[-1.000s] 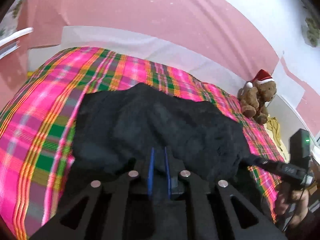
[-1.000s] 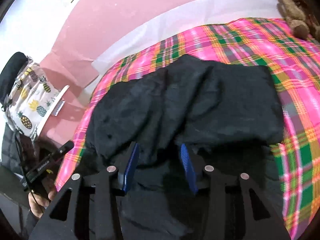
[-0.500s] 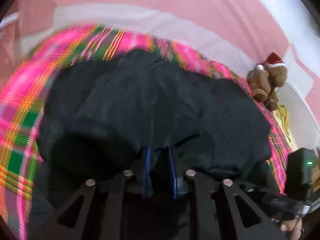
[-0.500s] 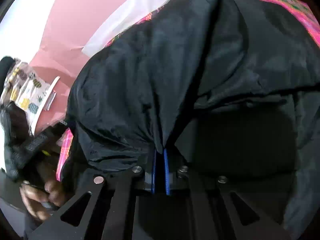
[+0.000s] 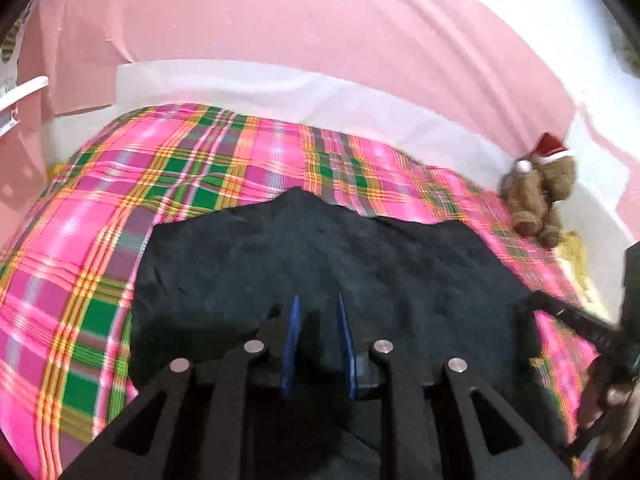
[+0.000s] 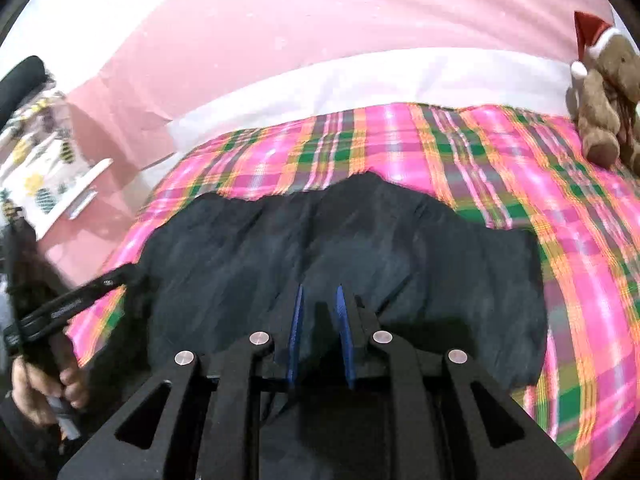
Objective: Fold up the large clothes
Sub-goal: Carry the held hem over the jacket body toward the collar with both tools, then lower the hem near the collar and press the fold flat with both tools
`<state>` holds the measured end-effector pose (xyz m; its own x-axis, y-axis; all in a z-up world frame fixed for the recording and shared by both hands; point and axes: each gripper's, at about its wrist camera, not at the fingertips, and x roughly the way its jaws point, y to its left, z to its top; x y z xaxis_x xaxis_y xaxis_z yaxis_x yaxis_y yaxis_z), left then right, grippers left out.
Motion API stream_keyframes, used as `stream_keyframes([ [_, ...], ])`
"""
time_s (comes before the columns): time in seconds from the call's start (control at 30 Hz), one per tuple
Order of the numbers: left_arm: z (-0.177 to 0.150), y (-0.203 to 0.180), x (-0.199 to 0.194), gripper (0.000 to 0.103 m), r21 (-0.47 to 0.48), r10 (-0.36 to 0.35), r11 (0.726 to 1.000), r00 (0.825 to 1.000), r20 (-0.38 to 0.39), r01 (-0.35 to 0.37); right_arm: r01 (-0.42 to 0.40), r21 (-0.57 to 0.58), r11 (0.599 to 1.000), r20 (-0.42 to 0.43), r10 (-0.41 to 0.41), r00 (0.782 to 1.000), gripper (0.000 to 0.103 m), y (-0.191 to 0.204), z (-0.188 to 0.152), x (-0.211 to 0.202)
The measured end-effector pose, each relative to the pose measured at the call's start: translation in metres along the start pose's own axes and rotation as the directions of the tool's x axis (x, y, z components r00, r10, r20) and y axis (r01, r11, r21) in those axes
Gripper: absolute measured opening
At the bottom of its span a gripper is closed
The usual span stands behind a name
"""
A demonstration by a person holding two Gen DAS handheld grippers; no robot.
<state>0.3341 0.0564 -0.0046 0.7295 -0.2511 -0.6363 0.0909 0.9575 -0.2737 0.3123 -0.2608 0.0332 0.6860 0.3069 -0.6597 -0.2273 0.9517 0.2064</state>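
Observation:
A large black garment (image 5: 320,264) lies folded on a pink plaid bed cover (image 5: 100,216); it also shows in the right wrist view (image 6: 360,240). My left gripper (image 5: 318,312) hovers over the garment's near edge, its blue pads a small gap apart with nothing between them. My right gripper (image 6: 319,304) is likewise slightly open and empty over the near edge. The other gripper's body shows at the side of each view.
A teddy bear with a red Santa hat (image 5: 536,196) sits at the bed's far right corner, also in the right wrist view (image 6: 604,96). A pink wall with a white band (image 5: 280,84) runs behind the bed. A pineapple-print cloth (image 6: 36,168) hangs at the left.
Half a second ago both grippers were shut on the black garment, lifting it forward. Now both have opened and let go, and the garment lies flatter on the bed.

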Motion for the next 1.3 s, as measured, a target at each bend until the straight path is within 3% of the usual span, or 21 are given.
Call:
stream_keyframes([
  [0.07,-0.005,0.012,0.026,0.022,-0.013,0.045,0.999,0.997,-0.061,-0.046,0.072,0.007,0.997,-0.025,-0.072,0.997,0.017,-0.015,0.006,0.025],
  [0.13,-0.018,0.023,0.043,0.022,-0.025,0.028,0.999,0.997,-0.078,-0.03,0.115,0.019,0.993,-0.081,-0.113,0.99,0.017,-0.031,0.002,0.048],
  [0.2,-0.028,0.028,0.046,0.021,-0.044,-0.007,0.999,0.998,-0.06,0.004,0.106,0.044,0.993,-0.123,-0.099,0.987,0.016,-0.046,-0.013,0.067],
  [0.33,-0.034,0.024,0.05,0.021,-0.026,0.006,1.0,0.999,-0.053,-0.008,0.114,0.045,0.993,-0.085,-0.109,0.99,0.016,-0.05,-0.032,0.074],
  [0.47,-0.021,0.019,0.029,0.021,-0.038,-0.002,0.999,0.998,-0.067,-0.001,0.114,0.053,0.992,-0.081,-0.109,0.991,0.016,-0.044,-0.021,0.06],
  [0.63,0.022,0.002,0.003,0.021,0.009,-0.035,0.999,0.998,0.046,0.035,0.086,0.03,0.996,0.02,-0.086,0.996,0.018,-0.036,0.013,0.027],
  [0.8,0.061,-0.015,0.056,0.021,0.062,0.014,0.998,1.0,0.011,-0.015,0.074,-0.034,0.997,0.008,-0.074,0.997,0.018,-0.02,0.05,0.057],
  [0.9,0.049,-0.007,0.096,0.021,0.071,0.072,0.995,0.996,-0.06,-0.068,0.093,-0.021,0.995,-0.083,-0.095,0.992,0.018,-0.03,0.052,0.099],
  [0.97,0.032,0.002,0.11,0.021,0.082,0.067,0.995,0.996,-0.065,-0.062,0.129,-0.024,0.991,-0.144,-0.131,0.981,0.018,-0.043,0.041,0.123],
  [1.07,0.018,0.006,0.11,0.021,0.08,0.039,0.996,0.999,-0.018,-0.038,0.079,0.042,0.996,-0.118,-0.074,0.99,0.018,-0.066,0.022,0.134],
  [1.23,0.027,0.003,0.095,0.021,0.062,0.05,0.997,0.998,-0.039,-0.048,0.119,0.026,0.993,-0.108,-0.116,0.987,0.019,-0.062,0.025,0.125],
  [1.3,0.03,0.001,0.068,0.021,0.039,0.012,0.999,1.0,-0.008,-0.012,0.128,0.02,0.992,-0.054,-0.127,0.99,0.021,-0.055,0.029,0.094],
])
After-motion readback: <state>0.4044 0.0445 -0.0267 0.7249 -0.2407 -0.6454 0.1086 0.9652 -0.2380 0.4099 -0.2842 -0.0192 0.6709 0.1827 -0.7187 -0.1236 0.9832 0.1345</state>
